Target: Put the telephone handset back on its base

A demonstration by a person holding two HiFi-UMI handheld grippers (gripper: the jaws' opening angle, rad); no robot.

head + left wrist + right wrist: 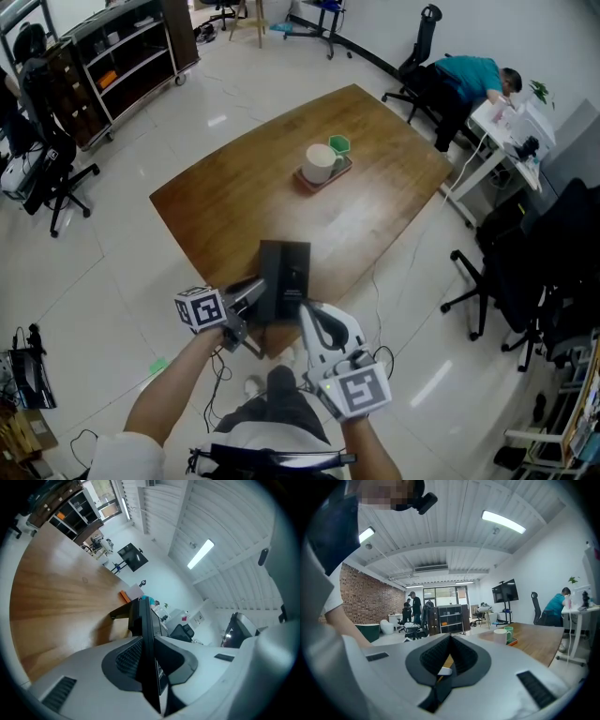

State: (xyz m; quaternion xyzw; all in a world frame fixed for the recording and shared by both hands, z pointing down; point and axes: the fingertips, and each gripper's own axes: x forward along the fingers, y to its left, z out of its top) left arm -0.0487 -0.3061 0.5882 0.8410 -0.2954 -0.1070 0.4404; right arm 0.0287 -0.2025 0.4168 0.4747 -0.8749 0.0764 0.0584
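A black telephone [284,277] lies at the near edge of the wooden table [234,192]; I cannot tell its handset from its base. My left gripper [255,298] reaches in from the left and is shut on the telephone's left edge. In the left gripper view the thin black telephone [146,634] stands edge-on between the pads of the left gripper [149,667], which press on both of its sides. My right gripper [309,317] hovers at the telephone's near right corner. In its own view the right gripper [450,643] is shut with nothing held.
A white mug [320,162] and a green cup [338,145] stand on a small tray [307,182] at the table's far middle. Office chairs [487,281] stand to the right, a person [469,80] leans over a white desk, and a dark shelf unit [122,56] is at the far left.
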